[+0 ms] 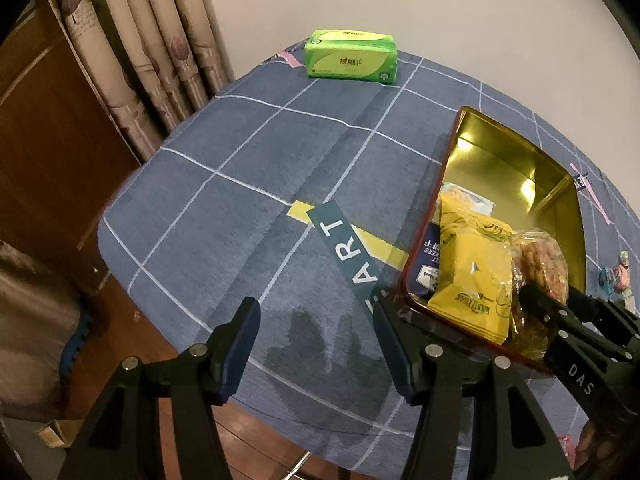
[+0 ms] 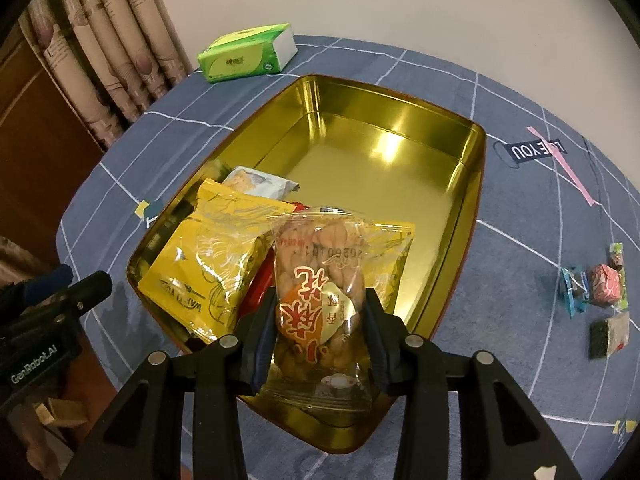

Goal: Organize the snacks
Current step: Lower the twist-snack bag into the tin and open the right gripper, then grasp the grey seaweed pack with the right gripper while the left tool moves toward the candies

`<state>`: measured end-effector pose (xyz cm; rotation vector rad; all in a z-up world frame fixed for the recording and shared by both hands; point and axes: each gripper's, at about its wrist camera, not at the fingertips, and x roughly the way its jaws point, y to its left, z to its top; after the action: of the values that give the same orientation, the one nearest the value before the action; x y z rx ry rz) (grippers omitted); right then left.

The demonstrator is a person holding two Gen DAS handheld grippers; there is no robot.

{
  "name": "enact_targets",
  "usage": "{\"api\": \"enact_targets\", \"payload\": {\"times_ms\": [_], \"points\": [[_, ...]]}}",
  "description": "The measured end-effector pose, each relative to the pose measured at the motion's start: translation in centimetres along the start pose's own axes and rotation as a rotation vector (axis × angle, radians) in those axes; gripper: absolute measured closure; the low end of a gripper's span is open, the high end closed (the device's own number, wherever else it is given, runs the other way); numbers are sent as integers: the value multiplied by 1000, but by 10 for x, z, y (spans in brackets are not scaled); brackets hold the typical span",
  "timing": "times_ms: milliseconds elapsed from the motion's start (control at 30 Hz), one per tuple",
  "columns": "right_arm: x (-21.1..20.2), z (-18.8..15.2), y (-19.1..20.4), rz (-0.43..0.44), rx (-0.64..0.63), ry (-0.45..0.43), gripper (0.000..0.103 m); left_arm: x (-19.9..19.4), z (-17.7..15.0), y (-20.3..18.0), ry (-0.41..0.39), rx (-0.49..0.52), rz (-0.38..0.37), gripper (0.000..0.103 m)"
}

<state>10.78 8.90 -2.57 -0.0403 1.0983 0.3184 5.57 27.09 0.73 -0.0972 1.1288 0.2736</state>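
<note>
Green tissue pack (image 1: 351, 55) on blue checked tablecloth (image 1: 248, 152), patterned curtain (image 1: 148, 40) behind.

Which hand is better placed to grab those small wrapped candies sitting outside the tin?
Probably the right gripper, once it drops its clear snack packet in the gold tin. The candies lie on its side; the left gripper hovers empty beyond the tin's opposite edge.

Left wrist view: steep downward look over blue checked tablecloth (image 1: 224, 184), gold tin (image 1: 520, 168) at right edge. Right wrist view: close above the tin, facing down. Shared: tin, green tissue pack (image 2: 248, 56).
</note>
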Motion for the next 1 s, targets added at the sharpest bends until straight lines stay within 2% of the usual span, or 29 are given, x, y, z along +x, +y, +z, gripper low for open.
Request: {"api": "enact_targets", "payload": {"times_ms": [133, 267, 733, 1000], "points": [[-3, 0, 2, -3, -12, -12, 63, -1, 0, -1, -3, 7, -2, 43], [-9, 0, 0, -1, -3, -25, 48, -1, 0, -1, -1, 6, -1, 43], [-43, 0, -15, 32, 27, -107, 41, -1, 0, -1, -6, 15, 0, 43], [-67, -14, -66, 6, 98, -141, 40, -1, 0, -2, -10, 26, 10, 43]]}}
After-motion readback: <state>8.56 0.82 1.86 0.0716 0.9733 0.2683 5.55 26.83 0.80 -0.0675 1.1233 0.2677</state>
